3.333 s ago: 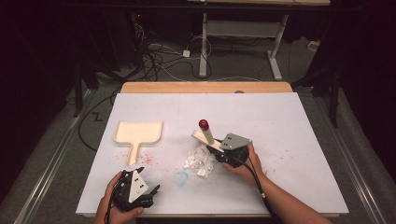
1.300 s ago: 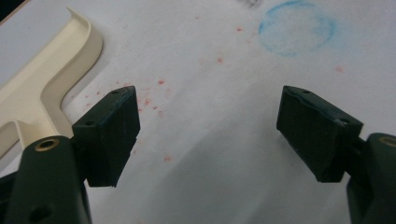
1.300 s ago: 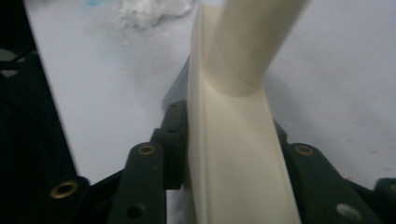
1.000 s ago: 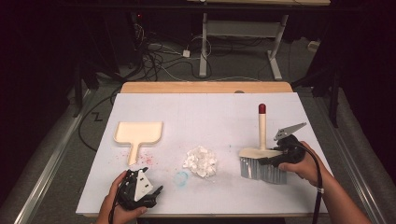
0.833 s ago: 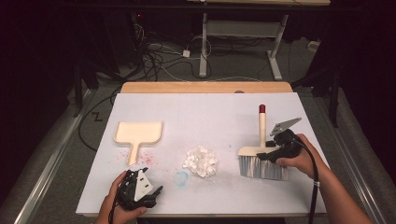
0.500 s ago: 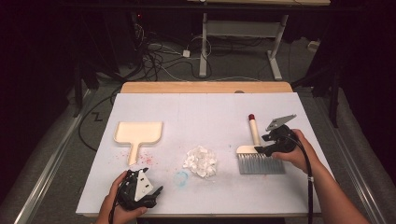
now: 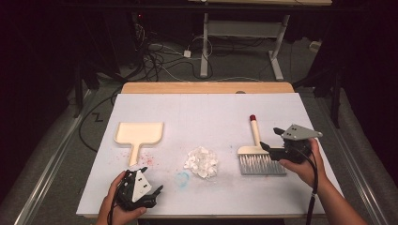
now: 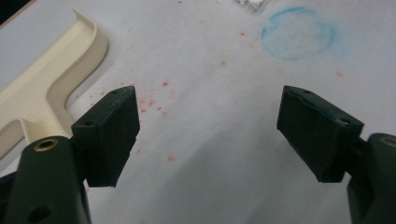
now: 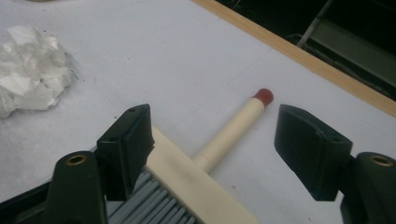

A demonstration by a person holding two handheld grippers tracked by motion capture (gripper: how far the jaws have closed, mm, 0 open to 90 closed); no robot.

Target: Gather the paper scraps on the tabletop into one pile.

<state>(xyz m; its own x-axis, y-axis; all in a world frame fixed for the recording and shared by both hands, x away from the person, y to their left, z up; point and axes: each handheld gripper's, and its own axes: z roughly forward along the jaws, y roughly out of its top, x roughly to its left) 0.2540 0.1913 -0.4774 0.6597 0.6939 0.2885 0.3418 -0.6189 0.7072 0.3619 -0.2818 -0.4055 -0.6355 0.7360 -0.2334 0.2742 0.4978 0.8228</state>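
**Brush set down, right fingers wide over its head**

The brush (image 7: 259,157) lies flat on the worktop (image 7: 206,112), to the right of the crumpled paper heap (image 7: 202,162), with bare surface between the two. Its long axis runs away from the person: grey bristles toward the near edge, cream handle pointing to the far edge and ending in a red tip.

The right gripper (image 7: 268,146) sits at the brush's right side, level with the cream head. Its fingers (image 9: 126,144) have just been opening and now stand wide; in the right gripper view the head and handle lie below and between them, and neither pad presses on the brush. I judge the brush as released.

The left gripper (image 7: 152,194) rests near the worktop's front edge, left of the paper heap, well apart from the brush. Its fingers (image 8: 109,133) stand wide with nothing between them. The dustpan (image 7: 138,136) lies just beyond it, handle toward the person, so the left hand is the nearer one to the dustpan, and the right hand to the brush
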